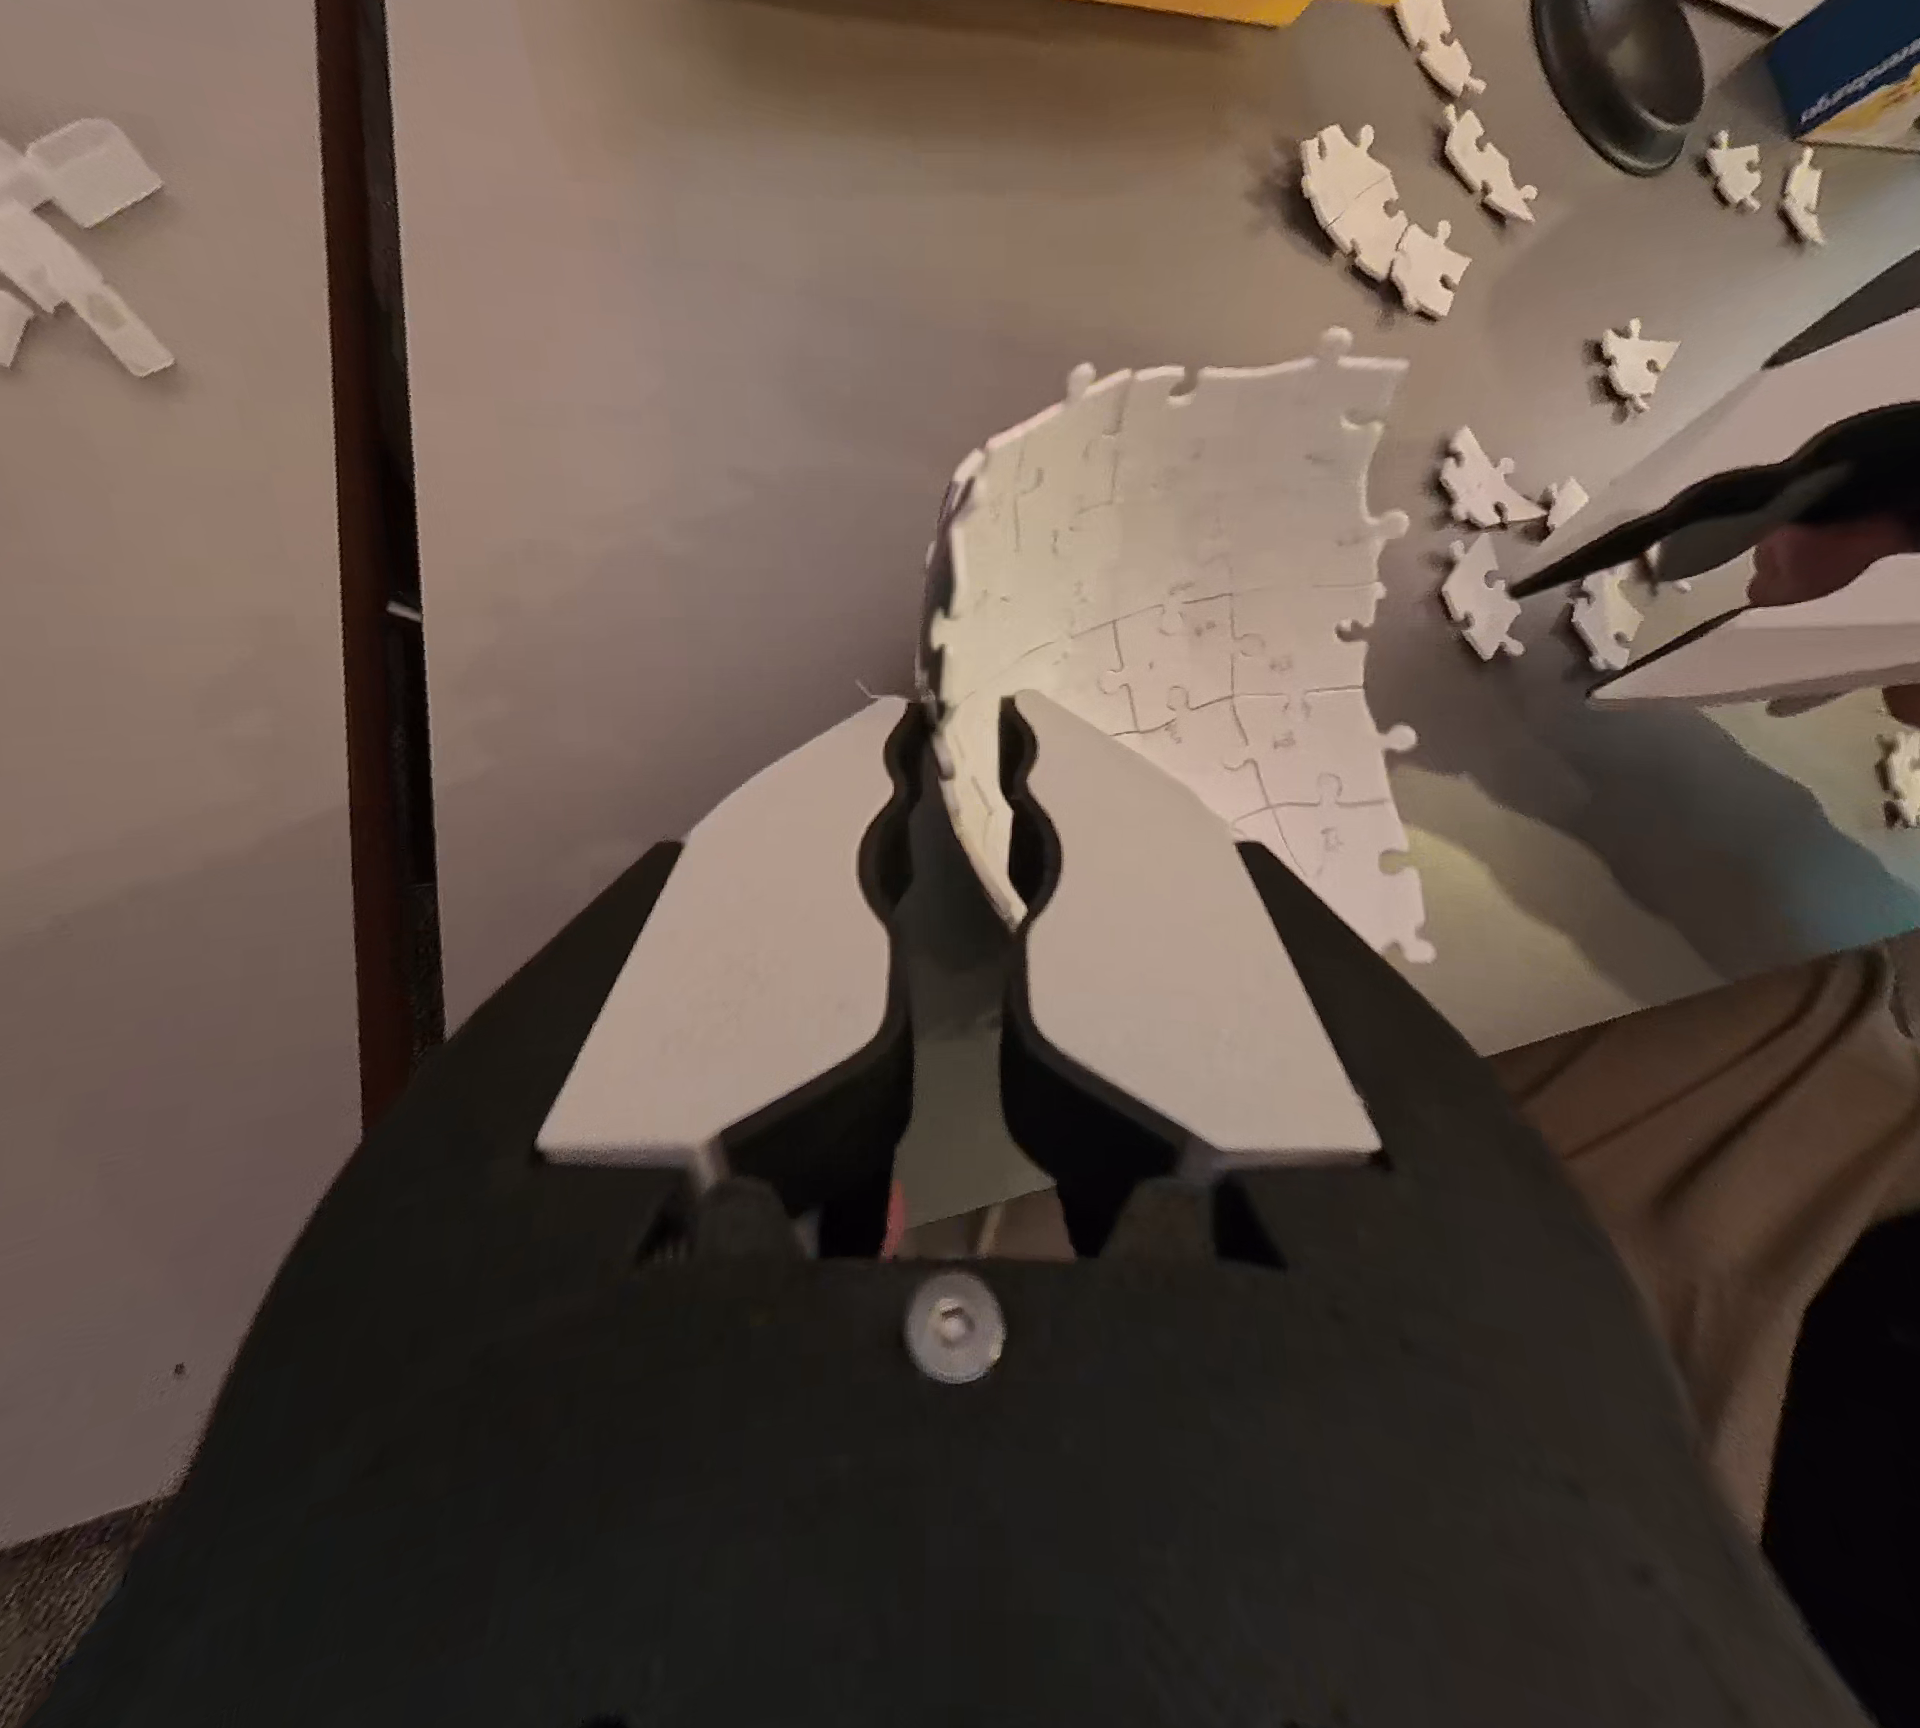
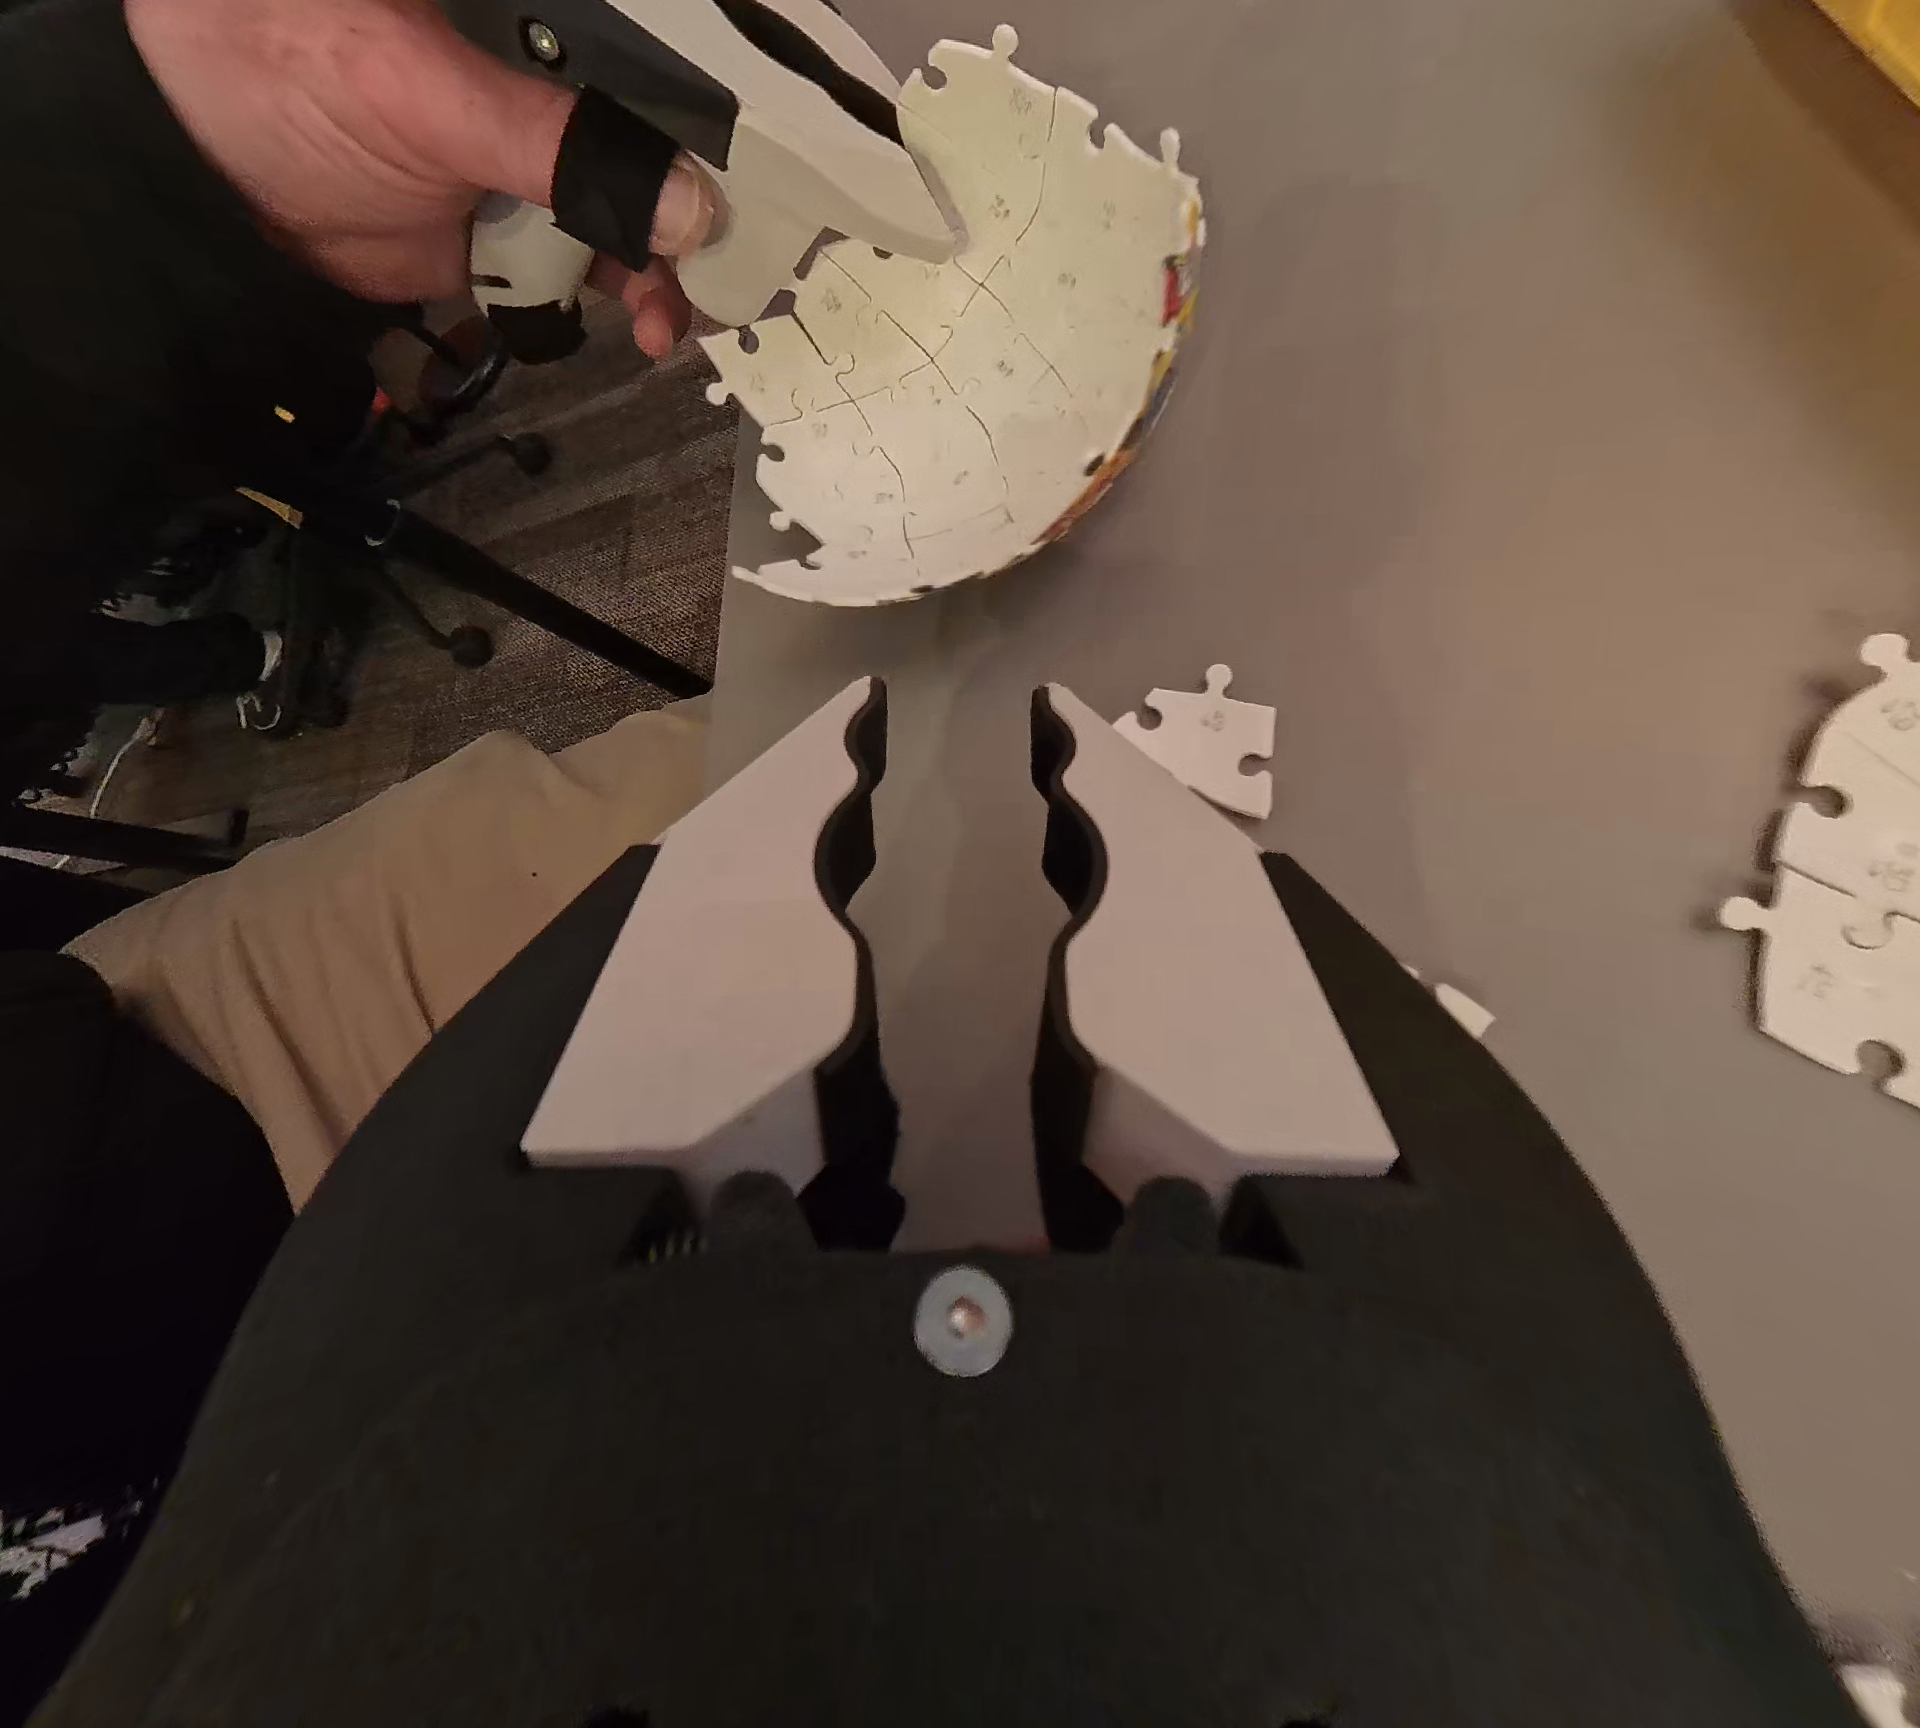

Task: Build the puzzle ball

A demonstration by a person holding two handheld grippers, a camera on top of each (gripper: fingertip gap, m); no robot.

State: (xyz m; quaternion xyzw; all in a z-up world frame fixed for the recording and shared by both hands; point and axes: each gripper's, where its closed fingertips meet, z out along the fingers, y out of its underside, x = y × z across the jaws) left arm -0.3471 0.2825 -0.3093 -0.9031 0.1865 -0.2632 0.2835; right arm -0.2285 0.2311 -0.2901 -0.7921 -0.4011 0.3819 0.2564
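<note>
Ball shell (image 2: 966,390) pinched at its rim by the left gripper (image 1: 961,743) — the right gripper (image 2: 958,712), jaws apart and empty, sits nearer the loose piece (image 2: 1210,748) just right of it.

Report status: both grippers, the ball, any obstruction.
Left gripper shut on partial ball shell, gripping its rim. Right gripper open, empty, low over table by loose piece. Nothing in the way.

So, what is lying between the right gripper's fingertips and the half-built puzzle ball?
Nothing: in the right wrist view, only bare grey table separates the right gripper from the puzzle ball.
</note>
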